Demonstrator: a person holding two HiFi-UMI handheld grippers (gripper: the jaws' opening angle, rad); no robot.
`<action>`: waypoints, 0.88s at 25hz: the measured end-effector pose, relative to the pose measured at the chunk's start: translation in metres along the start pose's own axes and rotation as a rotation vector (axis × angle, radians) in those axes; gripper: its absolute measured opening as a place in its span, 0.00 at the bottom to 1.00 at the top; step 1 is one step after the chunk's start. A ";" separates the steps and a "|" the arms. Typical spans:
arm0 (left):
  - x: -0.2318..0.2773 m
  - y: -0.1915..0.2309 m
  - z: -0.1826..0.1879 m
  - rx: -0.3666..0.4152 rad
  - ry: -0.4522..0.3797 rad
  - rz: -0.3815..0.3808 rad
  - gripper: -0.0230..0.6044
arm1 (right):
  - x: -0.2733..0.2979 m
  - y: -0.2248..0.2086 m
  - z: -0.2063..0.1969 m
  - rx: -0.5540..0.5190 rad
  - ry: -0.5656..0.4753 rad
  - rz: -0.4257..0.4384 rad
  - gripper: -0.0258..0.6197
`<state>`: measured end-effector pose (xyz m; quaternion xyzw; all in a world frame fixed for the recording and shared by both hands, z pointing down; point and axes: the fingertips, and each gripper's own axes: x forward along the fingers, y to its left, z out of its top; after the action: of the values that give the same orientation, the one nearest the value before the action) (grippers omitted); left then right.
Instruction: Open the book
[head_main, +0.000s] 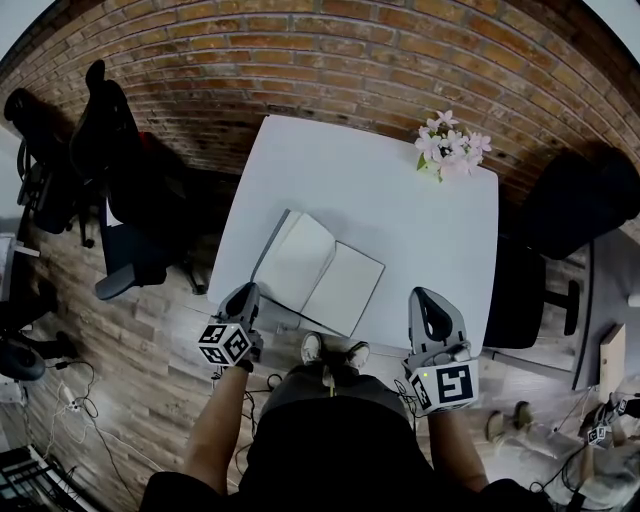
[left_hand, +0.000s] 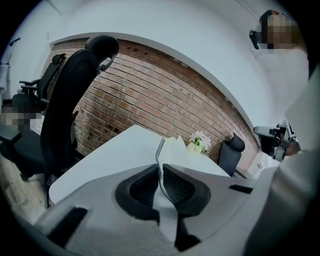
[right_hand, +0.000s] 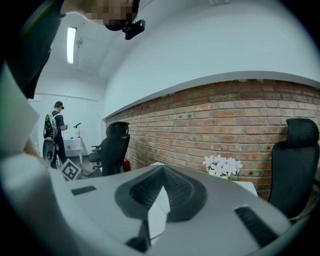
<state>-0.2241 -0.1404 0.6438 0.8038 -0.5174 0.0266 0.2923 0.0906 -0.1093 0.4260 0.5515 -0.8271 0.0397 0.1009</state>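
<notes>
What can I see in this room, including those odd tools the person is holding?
book: one, white pages, grey cover, lying open on the table's near left.
table: one, white, against the wall.
flowers: one bunch, pale pink, table's far right corner.
office chairs: three at least, black, two left of the table, one right.
brick wall: one, red-brown, behind the table.
floor: wood-look, cables at left.
bystander: one, dark clothes, far across the room.
shoes: two, pale, by the table's near edge.
left gripper: grey, shut on the book's cover edge.
right gripper: grey, shut, empty.
</notes>
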 end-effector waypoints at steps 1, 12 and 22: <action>0.001 0.001 -0.002 0.024 0.017 0.005 0.10 | 0.001 0.001 0.000 0.000 0.000 -0.001 0.06; 0.005 -0.028 -0.035 0.163 0.162 -0.065 0.10 | 0.005 0.005 -0.004 0.008 0.012 -0.008 0.06; 0.010 -0.031 -0.045 0.206 0.216 -0.077 0.11 | 0.000 0.009 -0.006 0.008 0.010 -0.013 0.06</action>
<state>-0.1817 -0.1176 0.6706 0.8412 -0.4464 0.1545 0.2629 0.0834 -0.1049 0.4320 0.5569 -0.8229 0.0453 0.1030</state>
